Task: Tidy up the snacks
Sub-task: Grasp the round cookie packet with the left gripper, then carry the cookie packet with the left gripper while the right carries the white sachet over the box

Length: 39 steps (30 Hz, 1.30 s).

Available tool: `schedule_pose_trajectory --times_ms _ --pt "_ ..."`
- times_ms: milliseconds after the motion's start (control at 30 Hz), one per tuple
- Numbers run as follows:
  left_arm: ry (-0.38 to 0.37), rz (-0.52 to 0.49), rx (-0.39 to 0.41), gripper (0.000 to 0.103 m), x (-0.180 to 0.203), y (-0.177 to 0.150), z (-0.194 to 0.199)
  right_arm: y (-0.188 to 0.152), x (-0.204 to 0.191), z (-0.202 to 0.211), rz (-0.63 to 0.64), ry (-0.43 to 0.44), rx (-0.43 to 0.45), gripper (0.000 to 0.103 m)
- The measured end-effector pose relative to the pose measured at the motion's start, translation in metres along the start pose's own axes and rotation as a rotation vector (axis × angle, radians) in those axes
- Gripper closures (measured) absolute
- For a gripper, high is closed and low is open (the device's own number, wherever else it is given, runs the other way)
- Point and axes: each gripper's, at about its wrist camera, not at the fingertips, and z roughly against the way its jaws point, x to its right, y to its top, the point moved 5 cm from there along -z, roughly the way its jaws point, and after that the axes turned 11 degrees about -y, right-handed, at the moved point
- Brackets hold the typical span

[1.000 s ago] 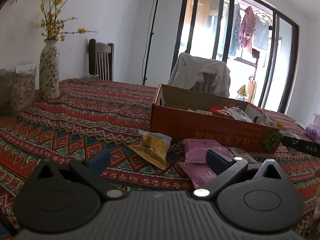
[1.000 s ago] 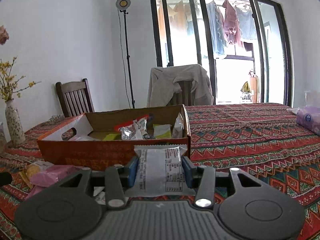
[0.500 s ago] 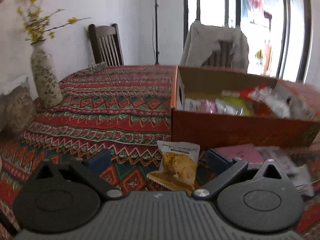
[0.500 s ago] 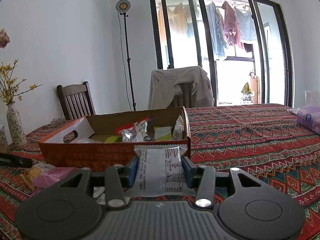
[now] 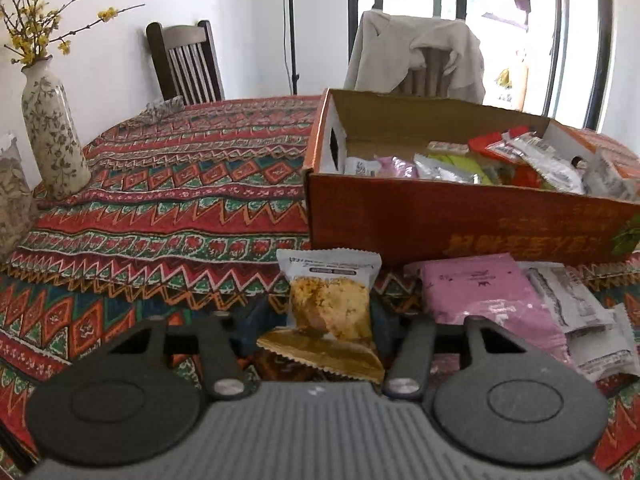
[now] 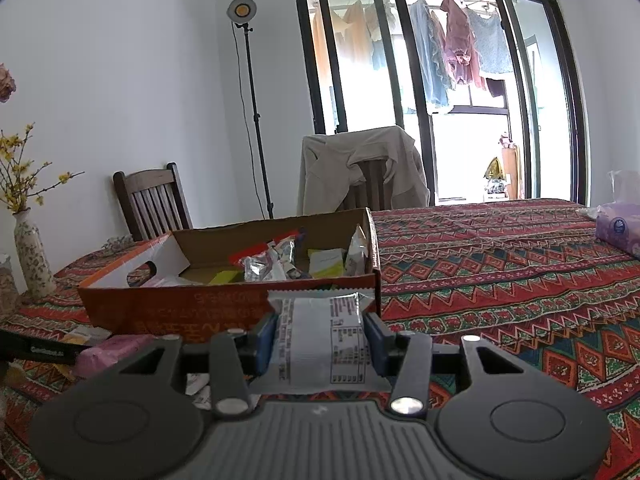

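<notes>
While the orange cardboard box (image 5: 460, 224) holds mixed snack packets, left tongs (image 5: 326, 322) have just closed around a yellow cookie packet (image 5: 330, 308); right tongs (image 6: 322, 344) pinch a silver printed packet (image 6: 320, 340).

Both grippers (image 5: 322, 320) (image 6: 320, 344) clamped, angled down

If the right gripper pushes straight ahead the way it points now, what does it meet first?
Most likely the near wall of the cardboard box. The right gripper is shut on a silver snack packet, whose far edge would touch that wall first. How far off it is, I cannot tell.
</notes>
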Motion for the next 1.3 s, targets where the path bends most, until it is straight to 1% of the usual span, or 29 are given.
schedule_pose_trajectory --times_ms 67,267,367,467,567,667,800,900,1100,1233,1300 --pt "0.007 -0.005 0.021 0.049 0.002 0.000 0.007 0.000 0.000 0.000 0.000 0.001 0.002 0.057" --pt "-0.002 0.021 0.157 0.049 0.003 0.003 0.044 0.000 0.000 0.002 0.002 0.000 0.011 0.057" --pt "-0.027 0.027 0.216 0.049 0.009 0.007 0.062 0.000 -0.001 0.004 0.008 0.001 0.020 0.057" --pt "-0.052 0.019 0.258 0.049 0.016 0.015 0.072 0.000 -0.003 0.006 0.019 0.006 0.031 0.057" --pt "-0.079 0.011 0.290 0.049 0.024 0.026 0.079 0.005 -0.006 0.014 0.041 -0.005 0.078 0.057" --pt "-0.102 0.024 0.322 0.049 0.029 0.040 0.083 0.017 -0.009 0.019 0.061 -0.005 0.109 0.057" --pt "-0.116 0.018 0.357 0.049 0.039 0.059 0.082 0.043 -0.015 0.019 0.078 -0.010 0.149 0.057" --pt "-0.138 0.025 0.365 0.049 0.046 0.074 0.076 0.060 -0.022 0.012 0.093 -0.011 0.172 0.058" --pt "-0.143 0.027 0.372 0.049 0.060 0.104 0.053 0.090 -0.030 -0.016 0.045 0.003 0.180 0.058" --pt "-0.126 0.050 0.370 0.049 0.063 0.122 0.030 0.103 -0.036 -0.042 0.024 -0.014 0.178 0.058" --pt "-0.132 0.072 0.376 0.049 0.061 0.125 0.020 0.104 -0.039 -0.052 0.023 -0.038 0.192 0.058"
